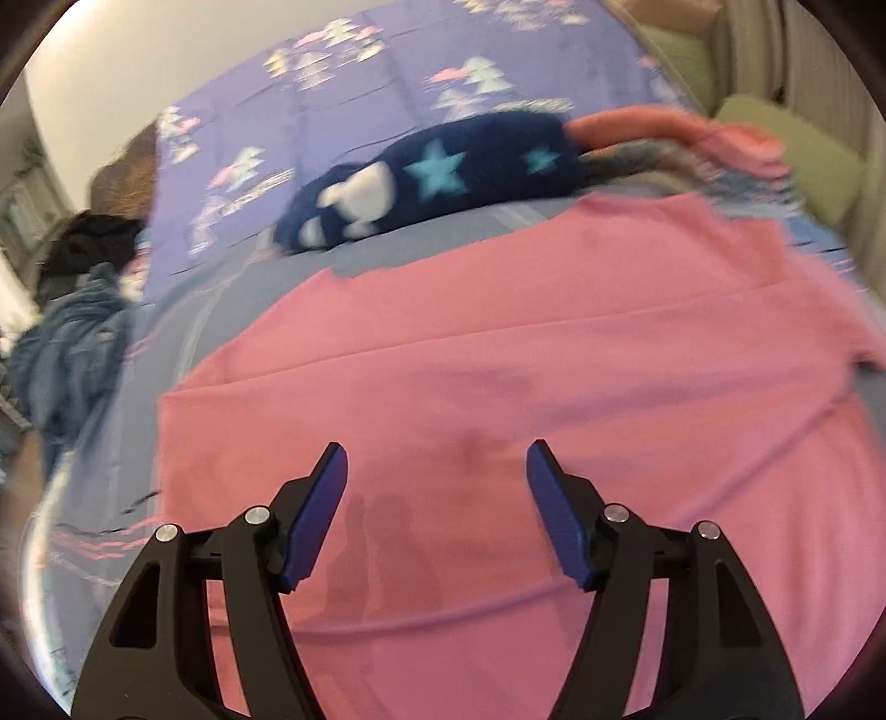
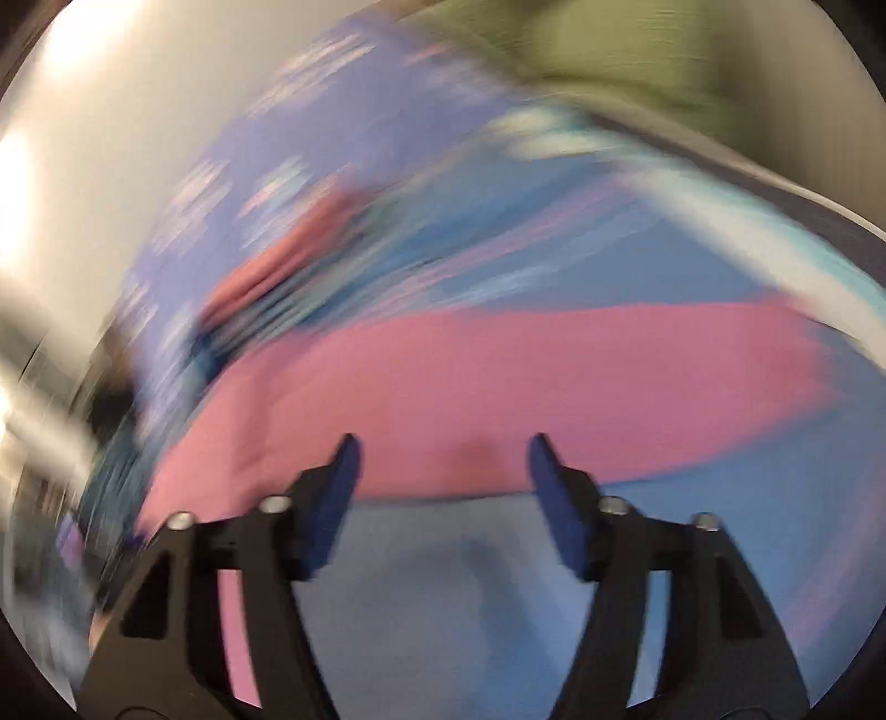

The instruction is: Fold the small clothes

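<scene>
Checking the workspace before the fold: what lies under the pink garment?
The pink garment lies spread on the blue-grey bed cover, which shows around its edges. Whatever else sits beneath it is covered. Both grippers hang open above it.

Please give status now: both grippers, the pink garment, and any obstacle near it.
Left gripper open, empty, over pink garment. Right gripper open, empty, at its edge. Garment flat on bed. Navy star item beyond, not touching.

We see a bed (image 1: 232, 288) under a purple-blue cover printed with pale triangle shapes, standing against a plain light wall (image 1: 166, 50). Green cushions (image 1: 792, 149) sit to its right in front of pale ribbed curtains (image 1: 819, 61). At the left, dark and blue fabric (image 1: 77, 310) lies heaped.
</scene>
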A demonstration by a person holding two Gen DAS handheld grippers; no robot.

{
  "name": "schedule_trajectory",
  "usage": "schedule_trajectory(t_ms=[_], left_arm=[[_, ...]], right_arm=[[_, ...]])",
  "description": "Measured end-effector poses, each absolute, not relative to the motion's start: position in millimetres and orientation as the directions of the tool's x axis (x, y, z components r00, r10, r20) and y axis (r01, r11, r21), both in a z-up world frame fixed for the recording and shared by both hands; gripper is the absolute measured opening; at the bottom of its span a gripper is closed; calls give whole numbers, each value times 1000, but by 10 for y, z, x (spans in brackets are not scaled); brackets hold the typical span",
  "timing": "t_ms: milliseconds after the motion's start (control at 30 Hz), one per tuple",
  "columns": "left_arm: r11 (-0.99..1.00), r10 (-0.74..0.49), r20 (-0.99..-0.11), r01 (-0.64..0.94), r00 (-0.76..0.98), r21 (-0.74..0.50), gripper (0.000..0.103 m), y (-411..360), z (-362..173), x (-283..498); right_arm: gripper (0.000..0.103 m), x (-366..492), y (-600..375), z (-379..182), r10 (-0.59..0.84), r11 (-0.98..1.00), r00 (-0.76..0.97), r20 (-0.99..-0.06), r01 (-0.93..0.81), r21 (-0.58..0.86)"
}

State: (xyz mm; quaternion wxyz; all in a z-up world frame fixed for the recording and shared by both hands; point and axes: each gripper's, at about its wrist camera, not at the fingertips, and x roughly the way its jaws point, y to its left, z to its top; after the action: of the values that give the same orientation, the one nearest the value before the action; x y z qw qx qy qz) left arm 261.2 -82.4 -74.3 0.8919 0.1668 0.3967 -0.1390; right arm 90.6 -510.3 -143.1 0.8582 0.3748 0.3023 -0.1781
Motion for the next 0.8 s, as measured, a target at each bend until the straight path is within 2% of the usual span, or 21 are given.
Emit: schedule_trajectory(t_ms=[33, 100, 167, 233, 267, 367, 467, 533, 600, 667, 800], left_arm=[[896, -146, -749, 407, 646, 176, 68, -887, -709, 2556], [870, -201, -739, 465, 642, 167, 68, -1049, -655, 2430], [837, -252, -732, 522, 633, 163, 68, -1222, -624, 2315], [819, -259, -730, 545, 632, 181, 68, -1366, -632, 2261], [812, -262, -731, 554, 630, 186, 68, -1425, -646, 2246], [809, -274, -743, 564, 611, 165, 68, -1531, -718, 2286], [847, -270, -758, 520, 593, 105, 68, -1495, -819, 2428], [872, -270, -774, 487, 572, 56, 68, -1397, -886, 2540], [886, -302, -784, 463, 542, -22, 68, -1253, -932, 2621], [888, -336, -783, 453, 523, -78, 68, -1142, -919, 2645], [894, -378, -764, 420, 522, -155, 68, -874, -813, 2633]], right_arm=[[68, 687, -5313, -1537, -169, 567, 729, -663, 622, 540], [69, 352, -5615, -1756, -240, 400, 705, -668, 699, 593], [68, 88, -5900, -2041, -228, 219, 684, -693, 730, 648], [68, -18, -6037, -2252, -160, 109, 715, -680, 698, 708], [68, -39, -6063, -2287, -158, 92, 724, -671, 687, 720], [78, 49, -6145, -2281, -205, 141, 735, -647, 676, 723], [77, 203, -6244, -2330, -226, 200, 733, -642, 680, 705], [64, 288, -6262, -2329, -250, 226, 720, -647, 694, 684], [5, 439, -6250, -2325, -185, 243, 766, -615, 642, 727], [4, 468, -6244, -2347, -117, 227, 801, -588, 597, 769], [4, 576, -6060, -2020, -157, 317, 824, -544, 564, 762]])
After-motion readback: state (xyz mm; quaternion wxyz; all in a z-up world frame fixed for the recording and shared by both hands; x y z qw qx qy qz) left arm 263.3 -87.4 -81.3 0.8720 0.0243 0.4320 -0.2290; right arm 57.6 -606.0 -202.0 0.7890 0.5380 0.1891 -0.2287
